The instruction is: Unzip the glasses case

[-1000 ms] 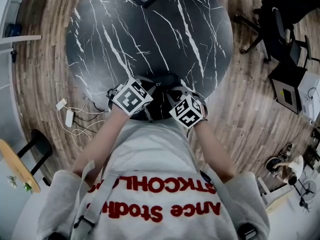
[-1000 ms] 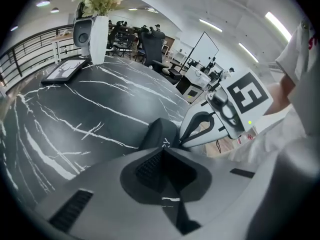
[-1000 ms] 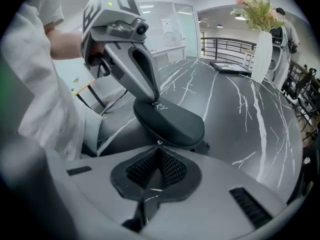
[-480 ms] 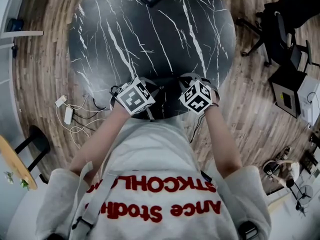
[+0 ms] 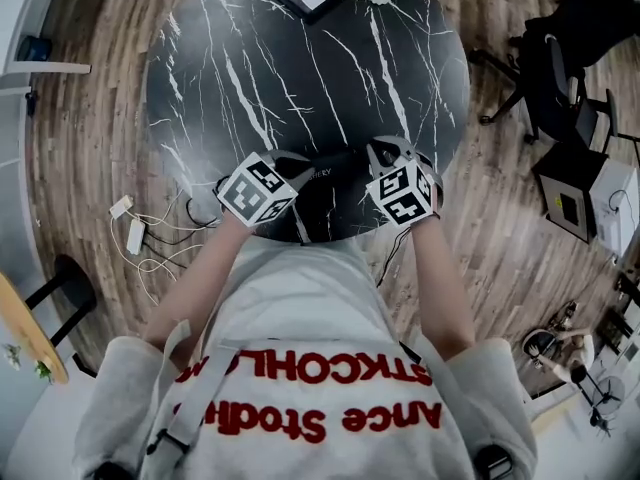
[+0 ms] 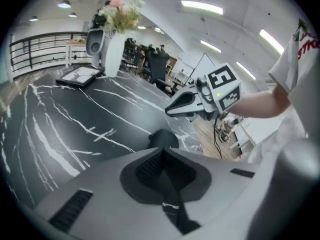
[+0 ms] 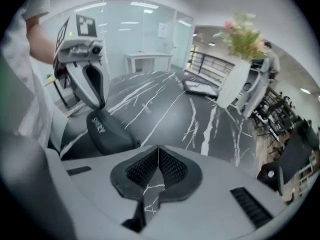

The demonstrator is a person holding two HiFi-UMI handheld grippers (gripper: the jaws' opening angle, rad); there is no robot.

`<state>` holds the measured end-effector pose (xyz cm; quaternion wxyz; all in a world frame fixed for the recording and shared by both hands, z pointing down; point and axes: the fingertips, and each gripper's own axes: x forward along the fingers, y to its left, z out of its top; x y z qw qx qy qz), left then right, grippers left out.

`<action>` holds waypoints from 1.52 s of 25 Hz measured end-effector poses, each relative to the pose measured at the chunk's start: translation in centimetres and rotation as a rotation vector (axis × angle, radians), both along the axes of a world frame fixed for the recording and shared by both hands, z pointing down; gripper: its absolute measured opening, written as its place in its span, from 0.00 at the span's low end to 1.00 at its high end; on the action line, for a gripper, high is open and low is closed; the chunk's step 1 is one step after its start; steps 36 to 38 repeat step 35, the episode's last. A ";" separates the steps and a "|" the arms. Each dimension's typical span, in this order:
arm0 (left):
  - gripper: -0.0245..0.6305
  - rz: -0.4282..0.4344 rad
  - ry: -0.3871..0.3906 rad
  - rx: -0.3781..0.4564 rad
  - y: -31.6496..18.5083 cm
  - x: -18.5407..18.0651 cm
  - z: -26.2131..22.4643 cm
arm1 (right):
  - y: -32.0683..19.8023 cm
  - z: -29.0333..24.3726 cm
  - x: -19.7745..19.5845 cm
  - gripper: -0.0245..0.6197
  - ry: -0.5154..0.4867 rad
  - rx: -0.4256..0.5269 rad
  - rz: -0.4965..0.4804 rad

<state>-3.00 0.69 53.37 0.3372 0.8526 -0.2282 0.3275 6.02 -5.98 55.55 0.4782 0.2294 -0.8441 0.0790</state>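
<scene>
Though the glasses case (image 7: pixel 107 131) bears white lettering (unreadable), left gripper (image 6: pixel 162 151) and right gripper (image 7: pixel 158 149) are closed.

Glasses case (image 5: pixel 335 196) on table (image 5: pixel 300 68), near edge

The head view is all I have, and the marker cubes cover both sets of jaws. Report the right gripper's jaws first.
Observer: In its own view the right gripper has its jaws together with nothing between them. Only the table shows past the tips.
Operator: Now the left one.
Observer: The left gripper has its jaws together too. In the right gripper view its tips are down at the end of the glasses case, but I cannot tell whether they pinch anything there.
Operator: Tell me what the white thing at the table's far edge is.
Observer: It is a vase holding pink flowers with green leaves.
</scene>
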 end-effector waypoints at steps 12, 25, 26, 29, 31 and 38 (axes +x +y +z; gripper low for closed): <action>0.05 -0.431 0.202 0.635 -11.0 -9.1 -20.0 | -5.5 -24.5 1.3 0.06 -0.635 0.376 0.510; 0.05 -0.523 0.275 0.909 -13.2 -11.5 -31.7 | -4.6 -33.2 1.8 0.06 -0.710 0.575 0.591; 0.05 -0.526 0.274 0.916 -13.3 -11.5 -31.9 | -4.6 -33.4 1.8 0.06 -0.712 0.579 0.591; 0.05 -0.548 0.279 0.928 -13.3 -11.8 -32.3 | -4.6 -33.8 1.7 0.06 -0.710 0.592 0.584; 0.05 -0.559 0.278 0.934 -13.3 -12.0 -32.5 | -4.6 -34.1 1.6 0.06 -0.706 0.600 0.577; 0.05 -0.566 0.269 0.944 -13.4 -12.2 -32.7 | -4.7 -34.4 1.5 0.06 -0.709 0.609 0.571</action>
